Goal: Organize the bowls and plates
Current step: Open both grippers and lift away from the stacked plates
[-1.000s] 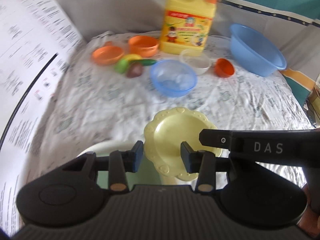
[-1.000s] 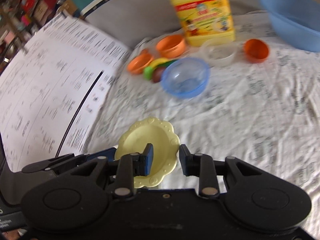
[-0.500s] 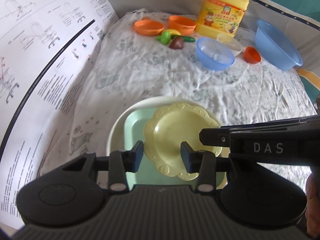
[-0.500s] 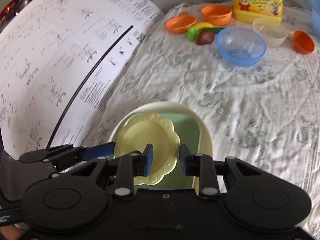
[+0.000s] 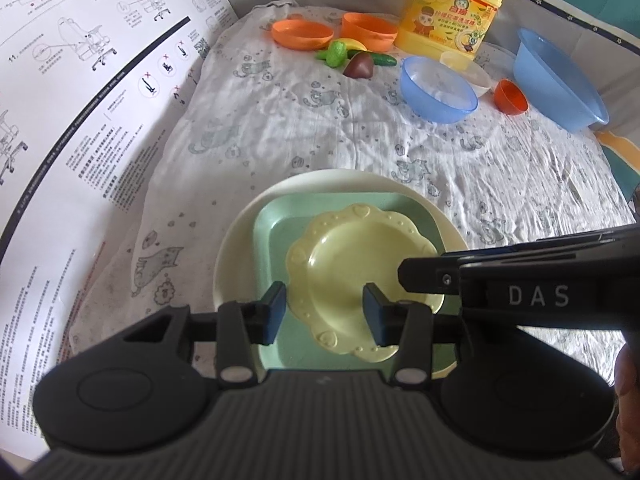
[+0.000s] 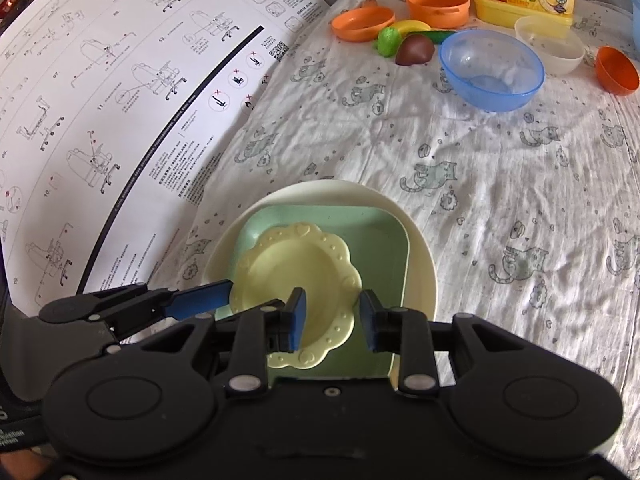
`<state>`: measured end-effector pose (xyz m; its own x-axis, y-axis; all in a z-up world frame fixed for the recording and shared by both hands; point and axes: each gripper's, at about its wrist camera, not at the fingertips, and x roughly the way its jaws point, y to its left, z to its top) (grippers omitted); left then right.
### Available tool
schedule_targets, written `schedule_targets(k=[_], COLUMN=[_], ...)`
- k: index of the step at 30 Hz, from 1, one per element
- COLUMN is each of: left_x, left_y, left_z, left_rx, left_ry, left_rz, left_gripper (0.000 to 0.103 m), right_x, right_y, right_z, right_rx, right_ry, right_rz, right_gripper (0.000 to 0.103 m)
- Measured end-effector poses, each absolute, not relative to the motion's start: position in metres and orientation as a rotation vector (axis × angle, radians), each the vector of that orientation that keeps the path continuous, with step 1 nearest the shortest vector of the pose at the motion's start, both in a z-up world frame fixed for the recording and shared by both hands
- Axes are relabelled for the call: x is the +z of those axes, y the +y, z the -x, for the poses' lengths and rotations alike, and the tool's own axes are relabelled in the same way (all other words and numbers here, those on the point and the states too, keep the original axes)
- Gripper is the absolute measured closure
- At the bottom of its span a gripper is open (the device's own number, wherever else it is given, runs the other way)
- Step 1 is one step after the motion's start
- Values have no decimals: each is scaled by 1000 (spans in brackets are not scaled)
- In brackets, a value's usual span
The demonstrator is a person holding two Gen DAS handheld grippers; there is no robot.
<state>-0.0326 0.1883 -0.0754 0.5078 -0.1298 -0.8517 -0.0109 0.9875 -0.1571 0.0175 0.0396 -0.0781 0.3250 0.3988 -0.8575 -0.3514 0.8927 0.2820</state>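
Note:
A small yellow scalloped plate (image 5: 360,268) lies on a green square plate (image 5: 280,232), which lies on a large cream round plate (image 5: 232,264). The stack also shows in the right wrist view: yellow plate (image 6: 288,264), green plate (image 6: 372,236), cream plate (image 6: 416,248). My left gripper (image 5: 325,312) is open just above the yellow plate's near edge. My right gripper (image 6: 331,322) is open over the same plate and reaches in from the right in the left wrist view. Further back stand a blue bowl (image 5: 438,88), a clear bowl (image 5: 468,70), orange bowls (image 5: 302,34) and a small orange cup (image 5: 510,98).
A yellow detergent jug (image 5: 452,4) and a large blue basin (image 5: 560,84) stand at the back. Toy vegetables (image 5: 352,58) lie near the orange bowls. A big printed instruction sheet (image 5: 80,100) lies along the left. A cat-print cloth (image 5: 320,128) covers the surface.
Both grippers have pulled back and up from the yellow plate. The stacked green and cream plates have come into view beneath it. The gripper openings look a little wider.

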Motion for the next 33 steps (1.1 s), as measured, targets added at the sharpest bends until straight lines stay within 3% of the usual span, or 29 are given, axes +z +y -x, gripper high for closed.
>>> schedule_targets(k=[1, 3, 4, 6, 9, 33], left_x=[-75, -71, -69, -64, -59, -54], left_y=[188, 186, 186, 186, 188, 156], left_z=[33, 34, 34, 35, 36, -6], left_rx=[-69, -41, -29, -21, -20, -38], left_ry=[1031, 1006, 992, 965, 942, 948], left_rz=[150, 130, 116, 114, 131, 165], left_gripper=[38, 20, 10, 1, 0, 0], right_x=[-77, -72, -69, -63, -55, -51], right_y=[39, 36, 34, 29, 22, -41], right_z=[-18, -17, -17, -17, -16, -37], right_rx=[490, 471, 463, 462, 446, 323], right_ry=[1131, 1098, 1077, 1045, 1012, 956], right_rz=[-45, -32, -28, -37, -37, -134], right_gripper=[65, 38, 31, 13, 0, 0])
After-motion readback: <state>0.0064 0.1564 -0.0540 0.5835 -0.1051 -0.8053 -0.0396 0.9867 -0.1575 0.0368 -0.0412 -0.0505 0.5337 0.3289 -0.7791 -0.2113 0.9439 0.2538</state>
